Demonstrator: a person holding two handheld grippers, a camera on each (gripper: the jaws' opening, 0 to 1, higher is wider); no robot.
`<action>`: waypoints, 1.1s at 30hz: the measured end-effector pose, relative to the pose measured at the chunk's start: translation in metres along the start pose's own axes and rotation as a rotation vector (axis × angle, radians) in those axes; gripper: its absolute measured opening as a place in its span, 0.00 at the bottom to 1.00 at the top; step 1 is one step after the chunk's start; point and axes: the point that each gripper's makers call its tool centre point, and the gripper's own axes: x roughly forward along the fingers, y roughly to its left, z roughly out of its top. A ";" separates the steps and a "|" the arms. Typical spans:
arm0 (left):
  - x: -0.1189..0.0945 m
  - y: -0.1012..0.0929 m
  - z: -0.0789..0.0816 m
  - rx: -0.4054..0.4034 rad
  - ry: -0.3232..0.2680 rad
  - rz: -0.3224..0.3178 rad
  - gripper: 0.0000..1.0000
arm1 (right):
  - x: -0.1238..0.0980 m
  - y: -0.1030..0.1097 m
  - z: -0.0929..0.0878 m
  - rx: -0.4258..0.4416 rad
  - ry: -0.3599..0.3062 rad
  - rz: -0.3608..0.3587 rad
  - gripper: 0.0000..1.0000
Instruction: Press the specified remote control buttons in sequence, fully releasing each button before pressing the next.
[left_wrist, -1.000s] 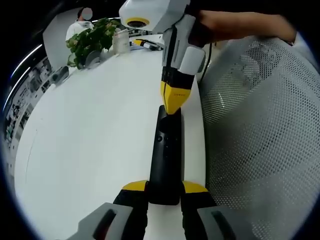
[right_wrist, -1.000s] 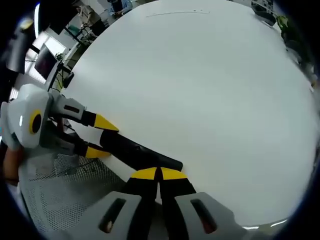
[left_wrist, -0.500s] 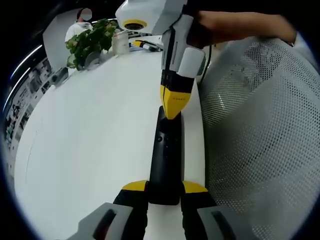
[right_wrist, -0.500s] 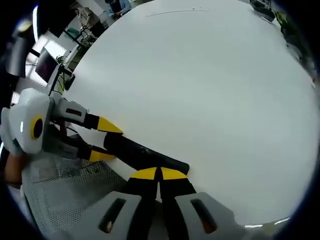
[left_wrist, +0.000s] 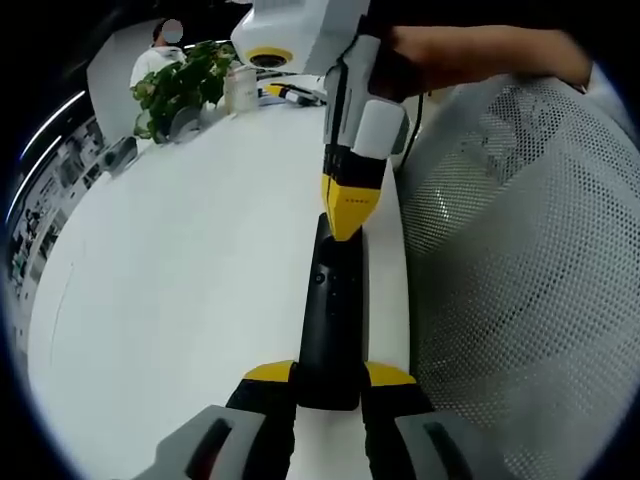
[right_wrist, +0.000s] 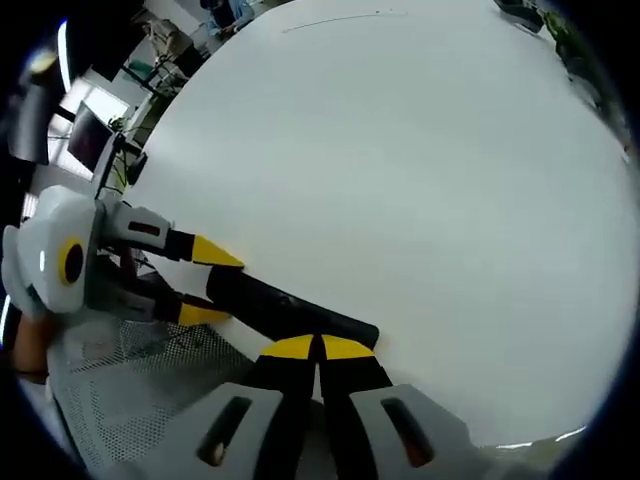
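Left gripper view: one black remote (left_wrist: 332, 320) at lower centre, clamped by the left gripper (left_wrist: 329, 378); the right gripper (left_wrist: 346, 212), jaws pressed together, touches its far end, barely shifted since earlier.

Right gripper view: one remote (right_wrist: 285, 308) at lower left, unmoved on the white table (right_wrist: 400, 170).

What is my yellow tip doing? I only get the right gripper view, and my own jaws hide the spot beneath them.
Observer: From the left gripper view, the right gripper, jaws shut, points down onto the far end of the black remote.
Operator: Who steers it?
Observer: A hand grips its handle.
Operator: Anything else around?
Observer: A white cup stands far beyond the remote.
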 end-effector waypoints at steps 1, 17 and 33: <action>0.000 0.000 0.000 -0.001 -0.002 0.000 0.25 | 0.000 0.000 0.000 0.001 0.000 0.000 0.00; 0.001 0.000 0.001 -0.008 -0.013 0.002 0.25 | 0.001 0.001 -0.001 0.038 -0.015 0.019 0.00; 0.001 0.000 0.001 -0.010 -0.022 0.005 0.25 | 0.000 0.000 0.002 0.043 -0.019 0.016 0.00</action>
